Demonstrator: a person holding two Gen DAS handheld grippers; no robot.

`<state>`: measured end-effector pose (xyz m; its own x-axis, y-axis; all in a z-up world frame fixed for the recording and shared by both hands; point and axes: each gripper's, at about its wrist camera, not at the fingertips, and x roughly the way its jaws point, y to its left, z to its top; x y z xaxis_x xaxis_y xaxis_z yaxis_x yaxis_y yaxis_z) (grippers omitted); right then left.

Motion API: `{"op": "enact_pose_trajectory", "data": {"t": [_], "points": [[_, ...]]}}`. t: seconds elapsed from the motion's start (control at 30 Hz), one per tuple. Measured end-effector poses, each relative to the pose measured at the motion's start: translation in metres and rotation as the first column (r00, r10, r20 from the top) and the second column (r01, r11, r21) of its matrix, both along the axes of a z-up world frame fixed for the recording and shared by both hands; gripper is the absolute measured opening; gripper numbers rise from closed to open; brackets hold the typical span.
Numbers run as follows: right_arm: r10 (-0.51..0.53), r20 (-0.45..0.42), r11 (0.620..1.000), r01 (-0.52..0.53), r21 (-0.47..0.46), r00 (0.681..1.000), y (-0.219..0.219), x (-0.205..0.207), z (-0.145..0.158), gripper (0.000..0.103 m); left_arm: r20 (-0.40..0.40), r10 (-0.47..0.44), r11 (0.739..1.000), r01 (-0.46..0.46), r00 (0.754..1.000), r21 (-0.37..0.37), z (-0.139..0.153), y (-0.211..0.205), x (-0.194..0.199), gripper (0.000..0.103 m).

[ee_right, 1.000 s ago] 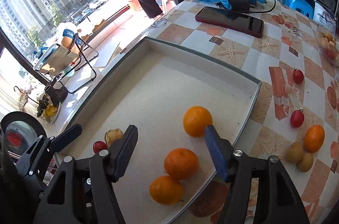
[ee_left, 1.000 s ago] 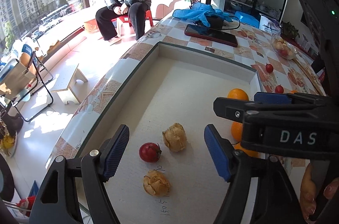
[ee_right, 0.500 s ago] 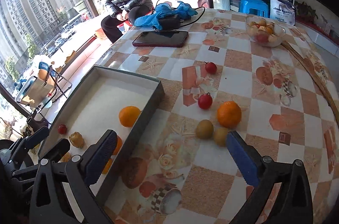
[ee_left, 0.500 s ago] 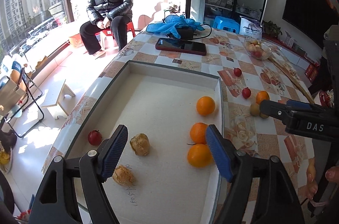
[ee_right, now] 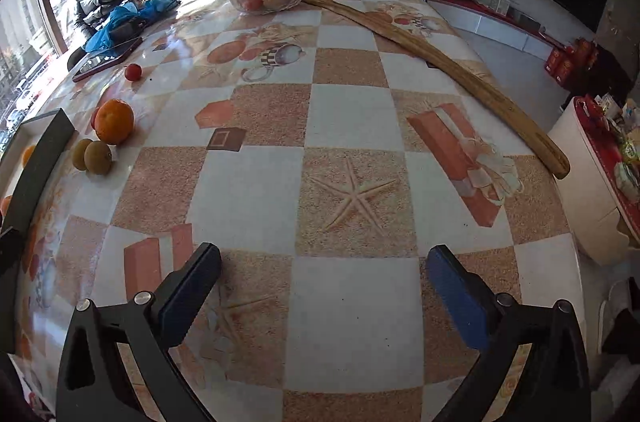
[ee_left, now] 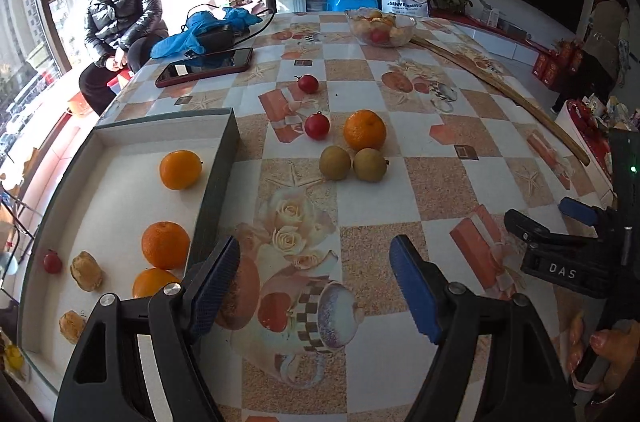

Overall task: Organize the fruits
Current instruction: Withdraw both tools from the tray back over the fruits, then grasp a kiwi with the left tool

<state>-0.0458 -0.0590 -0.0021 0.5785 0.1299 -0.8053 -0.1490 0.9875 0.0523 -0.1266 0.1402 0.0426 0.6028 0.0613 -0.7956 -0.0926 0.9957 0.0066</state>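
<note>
A shallow white tray with dark walls (ee_left: 218, 182) lies at the table's left and holds three oranges (ee_left: 180, 169), a small red fruit (ee_left: 52, 261) and two tan wrinkled fruits (ee_left: 85, 276). On the tablecloth beyond it lie an orange (ee_left: 365, 130), two brown-green round fruits (ee_left: 335, 163) and two small red fruits (ee_left: 317, 126). The orange (ee_right: 114, 121) and brown fruits (ee_right: 98, 157) also show in the right wrist view. My left gripper (ee_left: 314, 286) is open and empty above the cloth beside the tray. My right gripper (ee_right: 322, 296) is open and empty over bare cloth.
A glass bowl of fruit (ee_left: 381, 27) stands at the far side, beside a long wooden stick (ee_left: 500, 86). A phone (ee_left: 204, 66) and blue cloth (ee_left: 208, 28) lie far left. A person (ee_left: 120, 22) sits beyond the table. The right gripper body (ee_left: 568, 258) shows at right.
Both grippers have swung right and pulled back from over the tray to above the tablecloth. The right one now faces the table's right half. Both stay open and empty.
</note>
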Motion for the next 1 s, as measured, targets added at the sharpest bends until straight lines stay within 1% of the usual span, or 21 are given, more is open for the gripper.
{"op": "enact_pose_trajectory", "data": {"t": [0.17,0.27,0.37,0.43,0.53,0.77,0.83,0.87,0.9,0.93,1.0], "points": [[-0.004,0.008,1.000,0.004,0.004,1.000,0.000,-0.001,0.000,0.103,-0.033,0.037,0.998,-0.036,0.999,0.046,-0.014,0.000,0.030,0.080],[-0.004,0.008,1.000,0.004,0.005,1.000,0.000,-0.001,-0.001,0.103,-0.033,0.033,0.999,-0.031,0.999,0.043,-0.015,-0.002,0.044,0.074],[-0.004,0.008,1.000,0.004,0.007,1.000,0.000,0.000,0.000,0.103,-0.034,0.037,0.997,-0.034,0.999,0.074,-0.019,-0.005,0.058,0.069],[-0.003,0.009,1.000,0.003,0.008,1.000,0.000,-0.001,0.000,0.103,-0.058,0.050,0.997,-0.047,0.997,0.053,-0.024,-0.001,0.066,0.063],[-0.001,0.009,1.000,0.001,0.012,1.000,0.001,0.001,0.000,0.103,-0.082,0.067,0.998,-0.065,0.994,0.022,-0.032,0.006,0.075,0.061],[-0.001,0.009,1.000,0.001,0.011,1.000,0.001,0.001,0.000,0.103,-0.053,0.047,0.999,-0.046,0.997,0.025,-0.035,0.001,0.087,0.061],[-0.001,0.009,1.000,0.001,0.011,1.000,0.001,0.001,0.000,0.103,-0.042,0.047,0.999,-0.046,0.998,0.015,-0.034,0.000,0.088,0.048],[-0.001,0.009,1.000,0.001,0.011,1.000,0.001,0.001,0.000,0.103,-0.039,0.046,0.999,-0.045,0.998,0.011,-0.034,0.000,0.089,0.044],[-0.001,0.009,1.000,0.001,0.011,1.000,0.001,0.001,0.000,0.103,-0.036,0.045,0.999,-0.044,0.998,0.013,-0.034,0.000,0.088,0.035],[-0.001,0.009,1.000,0.001,0.011,1.000,0.001,0.001,0.000,0.103,-0.035,0.045,0.999,-0.044,0.998,0.016,-0.034,-0.001,0.087,0.031],[-0.001,0.009,1.000,0.001,0.011,1.000,0.001,0.001,0.000,0.103,-0.030,0.054,0.998,-0.054,0.998,0.010,-0.034,0.000,0.082,0.031]]}}
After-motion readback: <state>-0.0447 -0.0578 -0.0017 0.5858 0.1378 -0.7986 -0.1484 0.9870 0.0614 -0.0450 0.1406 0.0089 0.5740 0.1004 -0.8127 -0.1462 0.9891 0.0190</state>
